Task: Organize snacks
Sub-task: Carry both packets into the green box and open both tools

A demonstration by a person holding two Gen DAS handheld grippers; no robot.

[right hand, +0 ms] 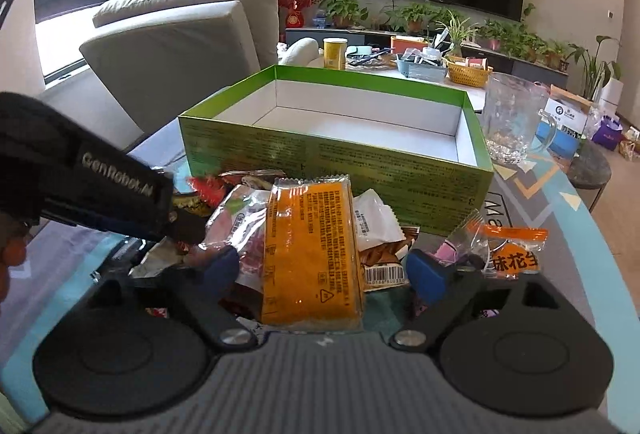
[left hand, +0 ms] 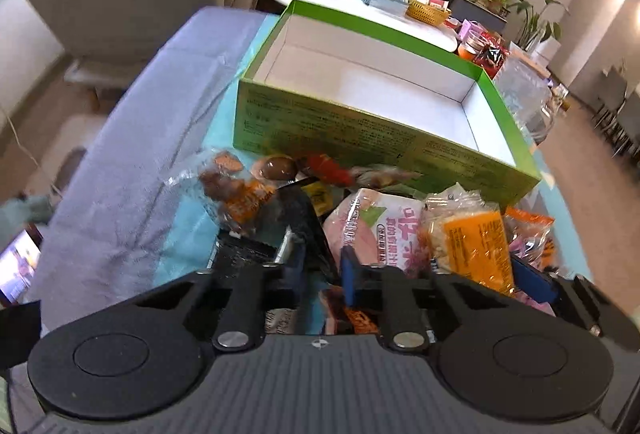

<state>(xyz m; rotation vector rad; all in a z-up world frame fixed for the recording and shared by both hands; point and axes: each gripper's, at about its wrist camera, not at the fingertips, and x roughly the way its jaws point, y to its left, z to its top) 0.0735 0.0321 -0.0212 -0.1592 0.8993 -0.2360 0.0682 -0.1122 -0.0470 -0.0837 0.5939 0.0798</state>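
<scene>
Our left tool (left hand: 320, 258) is nearly together, tips blurred; right tool (right hand: 320, 274) clamps the orange packet (right hand: 310, 254) (before the green box (right hand: 336, 162)).

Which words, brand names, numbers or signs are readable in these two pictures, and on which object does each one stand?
"GenRobot.AI": on the left gripper, side of its black body.
"球花生": on the orange-banded clear packet, partly cut off.
"Ma": on the table mat, rest hidden.
Triangle recycling sign: on the orange packet; its small print is unreadable.
Barcode: on the brown packet, digits too small.
Green box: side print blurred.
Pink packet: characters blurred.
</scene>
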